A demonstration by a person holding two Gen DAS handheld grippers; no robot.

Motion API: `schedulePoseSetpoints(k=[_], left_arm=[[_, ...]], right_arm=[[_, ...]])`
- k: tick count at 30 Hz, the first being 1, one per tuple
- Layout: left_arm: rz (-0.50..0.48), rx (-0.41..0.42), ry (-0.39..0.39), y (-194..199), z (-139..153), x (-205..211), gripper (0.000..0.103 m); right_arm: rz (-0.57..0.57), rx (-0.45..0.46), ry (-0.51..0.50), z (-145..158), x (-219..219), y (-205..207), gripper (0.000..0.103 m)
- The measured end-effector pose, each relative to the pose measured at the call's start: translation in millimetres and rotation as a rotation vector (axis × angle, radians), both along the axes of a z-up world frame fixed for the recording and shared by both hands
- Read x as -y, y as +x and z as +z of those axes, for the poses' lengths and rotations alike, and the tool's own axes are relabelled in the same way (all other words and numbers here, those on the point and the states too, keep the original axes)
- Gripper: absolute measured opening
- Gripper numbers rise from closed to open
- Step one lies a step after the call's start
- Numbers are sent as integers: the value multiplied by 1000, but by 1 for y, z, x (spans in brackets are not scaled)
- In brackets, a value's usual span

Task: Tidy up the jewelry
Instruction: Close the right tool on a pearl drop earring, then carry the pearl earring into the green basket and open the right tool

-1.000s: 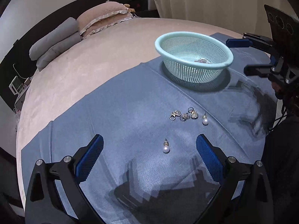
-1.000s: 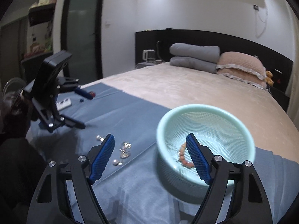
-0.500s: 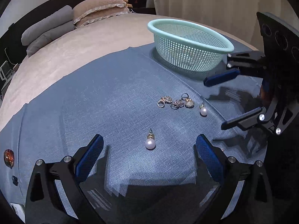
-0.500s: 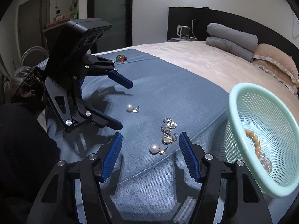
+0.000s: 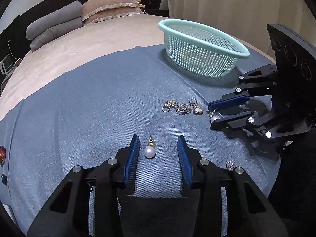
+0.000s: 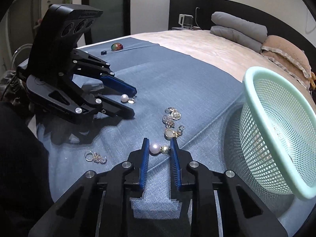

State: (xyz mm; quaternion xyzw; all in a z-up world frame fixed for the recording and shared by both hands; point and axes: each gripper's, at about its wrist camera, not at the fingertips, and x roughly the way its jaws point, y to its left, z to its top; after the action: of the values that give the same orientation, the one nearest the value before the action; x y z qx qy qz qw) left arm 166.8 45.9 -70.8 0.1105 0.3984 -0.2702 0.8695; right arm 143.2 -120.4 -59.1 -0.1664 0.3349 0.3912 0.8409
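Note:
Two pearl earrings lie on the blue cloth (image 5: pixel 88 108). My left gripper (image 5: pixel 157 141) is open, low on the cloth, its jaws either side of one pearl earring (image 5: pixel 150 151); this gripper also shows in the right wrist view (image 6: pixel 134 102). My right gripper (image 6: pixel 159 144) is open but narrow, its jaws either side of the other pearl earring (image 6: pixel 155 148), which lies close to the left pad. A cluster of gold earrings (image 5: pixel 181 106) lies between the grippers. A mint mesh basket (image 5: pixel 201 49) stands beyond, with jewelry inside.
One small earring (image 6: pixel 95 156) lies loose near the front edge of the cloth. A coloured stone (image 6: pixel 117 46) sits at the cloth's far corner. Grey and pink pillows (image 5: pixel 83 17) lie at the head of the beige bed.
Both grippers have lowered onto the cloth and narrowed their jaws, each around one pearl earring. The pearls have not moved.

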Motion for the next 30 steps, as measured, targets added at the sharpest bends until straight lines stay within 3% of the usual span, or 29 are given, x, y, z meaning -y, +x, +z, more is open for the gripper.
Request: schedulePoseSetpoints(k=[5, 8, 11, 17, 24, 27, 30], left_arm=[[16, -11, 14, -3, 0, 2, 30], [17, -46, -1, -3, 2, 2, 11], [37, -72, -16, 0, 4, 0, 11], [21, -68, 40, -6, 16, 8, 11], [30, -12, 75, -9, 58, 17, 11], [-16, -20, 11, -3, 81, 22, 11], [-64, 11, -6, -2, 104, 36, 12]], right_arm=[[-7, -4, 23, 1, 9, -4, 20], [2, 3, 25, 4, 12, -8, 20], [3, 12, 19, 7, 13, -11, 20], [-14, 70, 29, 30, 29, -18, 20], [-13, 161, 41, 69, 56, -25, 20], [-18, 208, 33, 87, 67, -27, 20], [-41, 253, 26, 104, 79, -26, 20]])
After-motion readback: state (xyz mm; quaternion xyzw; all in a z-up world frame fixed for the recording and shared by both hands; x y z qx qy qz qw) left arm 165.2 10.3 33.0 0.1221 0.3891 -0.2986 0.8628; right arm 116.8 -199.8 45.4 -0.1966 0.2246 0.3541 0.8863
